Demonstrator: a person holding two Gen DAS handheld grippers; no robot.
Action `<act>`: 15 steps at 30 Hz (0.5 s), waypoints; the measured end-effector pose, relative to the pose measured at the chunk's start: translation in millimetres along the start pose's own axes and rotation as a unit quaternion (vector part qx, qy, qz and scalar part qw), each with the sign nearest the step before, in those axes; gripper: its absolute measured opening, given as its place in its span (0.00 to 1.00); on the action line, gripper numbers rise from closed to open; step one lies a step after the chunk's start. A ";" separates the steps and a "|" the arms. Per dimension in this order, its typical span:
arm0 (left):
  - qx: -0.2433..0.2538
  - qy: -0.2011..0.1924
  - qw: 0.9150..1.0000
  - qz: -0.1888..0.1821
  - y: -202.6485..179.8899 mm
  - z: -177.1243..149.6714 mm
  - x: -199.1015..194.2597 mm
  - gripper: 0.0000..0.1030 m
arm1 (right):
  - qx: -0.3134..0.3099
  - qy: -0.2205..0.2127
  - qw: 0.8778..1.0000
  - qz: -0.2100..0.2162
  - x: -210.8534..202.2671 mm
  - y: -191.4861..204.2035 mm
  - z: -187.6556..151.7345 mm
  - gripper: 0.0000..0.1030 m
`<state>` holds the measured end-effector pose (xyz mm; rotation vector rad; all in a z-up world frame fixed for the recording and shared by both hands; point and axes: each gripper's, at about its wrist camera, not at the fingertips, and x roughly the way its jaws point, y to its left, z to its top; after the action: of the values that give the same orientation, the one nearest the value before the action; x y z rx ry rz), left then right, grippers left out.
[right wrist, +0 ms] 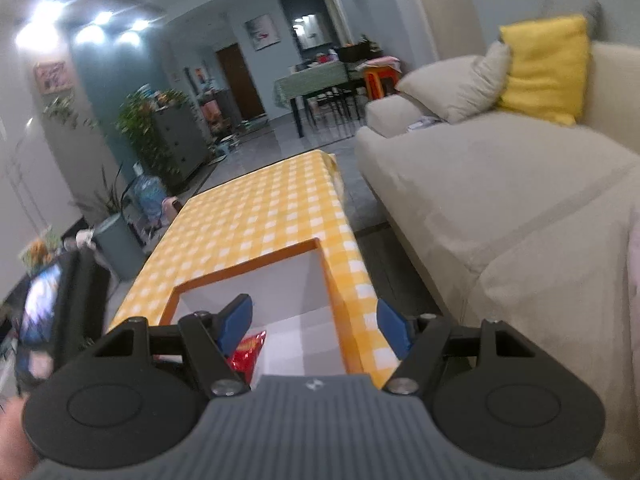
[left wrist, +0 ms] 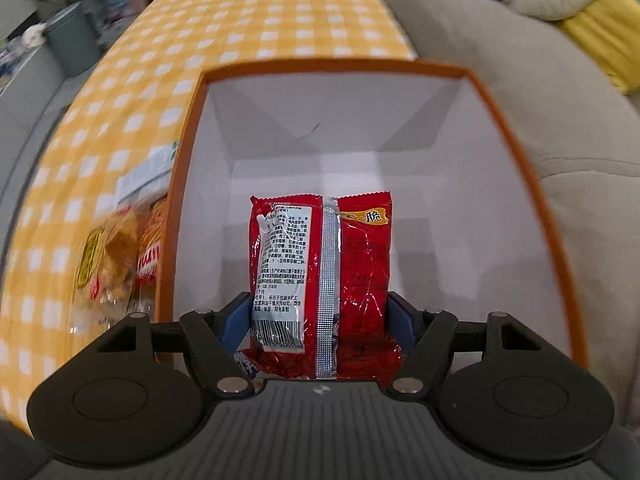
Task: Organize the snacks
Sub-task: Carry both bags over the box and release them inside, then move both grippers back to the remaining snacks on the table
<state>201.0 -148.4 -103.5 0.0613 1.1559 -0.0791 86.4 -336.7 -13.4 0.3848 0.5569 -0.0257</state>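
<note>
My left gripper (left wrist: pixel 318 308) is shut on a red snack packet (left wrist: pixel 320 264), its blue pads pressing both sides. The packet hangs back side up, with a white label and a silver seam, over the white inside of an orange-rimmed box (left wrist: pixel 332 66). The box floor beneath it looks bare. My right gripper (right wrist: pixel 314 312) stands open above the near end of the same box (right wrist: pixel 248 266), with nothing between its fingers. A red packet corner (right wrist: pixel 248 354) shows just beside its left finger; I cannot tell whether it is the held packet.
The box sits on a table with a yellow checked cloth (left wrist: pixel 240 20). Blurred snack bags (left wrist: pixel 116 256) lie on the cloth left of the box. A beige sofa (right wrist: pixel 480 180) runs along the right. A grey bin (right wrist: pixel 120 248) stands left of the table.
</note>
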 end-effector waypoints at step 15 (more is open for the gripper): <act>0.051 -0.049 0.993 0.093 -20.3 -8.8 7.4 0.87 | 0.032 0.012 0.999 0.001 3.7 -5.7 -3.0 0.66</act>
<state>194.1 -168.1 -113.9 0.2527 1.0429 0.0235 87.3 -340.6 -19.6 0.4493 0.5813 -0.0376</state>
